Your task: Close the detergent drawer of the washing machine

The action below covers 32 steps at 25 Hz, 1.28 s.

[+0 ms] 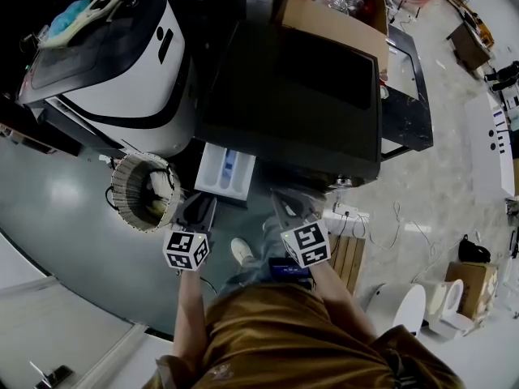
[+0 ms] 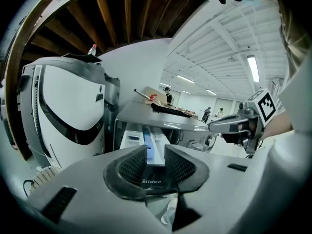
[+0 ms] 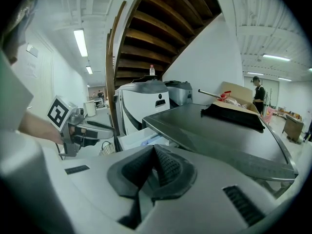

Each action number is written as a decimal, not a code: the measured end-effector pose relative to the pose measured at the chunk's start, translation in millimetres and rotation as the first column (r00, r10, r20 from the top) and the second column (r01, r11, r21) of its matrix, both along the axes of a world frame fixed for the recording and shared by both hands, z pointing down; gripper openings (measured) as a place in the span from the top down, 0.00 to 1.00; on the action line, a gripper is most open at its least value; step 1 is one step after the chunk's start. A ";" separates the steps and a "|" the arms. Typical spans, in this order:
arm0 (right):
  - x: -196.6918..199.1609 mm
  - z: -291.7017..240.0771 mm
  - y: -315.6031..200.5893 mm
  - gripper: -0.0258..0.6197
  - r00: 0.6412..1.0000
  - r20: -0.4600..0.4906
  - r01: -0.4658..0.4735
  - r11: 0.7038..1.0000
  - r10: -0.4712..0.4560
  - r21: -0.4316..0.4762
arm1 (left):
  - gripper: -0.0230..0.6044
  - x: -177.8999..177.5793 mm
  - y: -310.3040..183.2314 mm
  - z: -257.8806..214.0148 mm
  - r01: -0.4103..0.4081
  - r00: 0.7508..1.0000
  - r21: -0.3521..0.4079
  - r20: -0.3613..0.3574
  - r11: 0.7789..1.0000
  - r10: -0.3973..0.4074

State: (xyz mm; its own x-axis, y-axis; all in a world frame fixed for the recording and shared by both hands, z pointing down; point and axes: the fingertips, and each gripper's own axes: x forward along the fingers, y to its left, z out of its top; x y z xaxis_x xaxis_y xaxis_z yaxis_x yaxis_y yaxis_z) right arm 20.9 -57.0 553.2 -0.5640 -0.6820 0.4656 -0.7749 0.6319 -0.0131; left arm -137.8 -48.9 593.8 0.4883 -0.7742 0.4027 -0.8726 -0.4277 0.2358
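The washing machine (image 1: pixel 300 96) has a dark flat top. Its white detergent drawer (image 1: pixel 225 173) with a blue insert stands pulled out at the front left. My left gripper (image 1: pixel 197 213) hovers just in front of the drawer. In the left gripper view the left gripper (image 2: pixel 155 156) stands open, with the drawer's front panel (image 2: pixel 155 182) visible through the gap and nothing pressed by the pads. My right gripper (image 1: pixel 285 209) hangs to the right of the drawer, below the machine's front edge. In its own view the right gripper (image 3: pixel 155 152) is shut on nothing.
A white rounded appliance (image 1: pixel 122 55) stands left of the washer, with a ribbed round basket (image 1: pixel 144 191) on the floor beside the drawer. A cardboard box (image 1: pixel 332 6) sits on the washer's back. A power strip (image 1: pixel 345 213) and wooden slats (image 1: pixel 349 258) lie at right.
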 end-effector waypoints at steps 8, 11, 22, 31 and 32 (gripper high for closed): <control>-6.1 4.2 -1.2 0.94 1.000 0.006 0.006 1.000 -0.006 -0.005 | 0.76 -2.2 10.7 14.2 -0.023 0.998 -0.033 0.055 0.999 0.025; -9.3 4.3 -1.2 0.94 1.000 0.010 0.010 1.000 -0.010 -0.006 | 0.75 -5.0 13.2 19.5 -0.023 0.997 -0.049 0.070 0.999 0.026; -0.6 5.7 -0.7 0.94 0.999 0.019 -0.026 0.999 0.026 -0.022 | 0.72 -0.5 12.5 28.7 -0.044 0.993 -0.071 0.104 0.996 0.052; -0.6 6.2 -2.3 0.94 0.999 0.021 -0.032 0.999 0.032 -0.026 | 0.72 -0.7 9.6 29.2 -0.026 0.989 -0.065 0.146 0.998 0.035; -0.5 6.1 -2.6 0.94 0.999 0.023 -0.033 0.999 0.034 -0.029 | 0.71 -0.5 9.2 29.1 -0.022 0.988 -0.062 0.152 0.998 0.031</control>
State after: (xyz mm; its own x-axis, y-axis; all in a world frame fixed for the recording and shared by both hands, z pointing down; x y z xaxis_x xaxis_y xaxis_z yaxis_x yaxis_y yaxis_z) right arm 20.3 -59.5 559.3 -0.5521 -0.6873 0.4721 -0.7949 0.6048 -0.0490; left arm -138.3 -39.7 622.9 0.4377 -0.7338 0.5196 -0.8888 -0.4405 0.1266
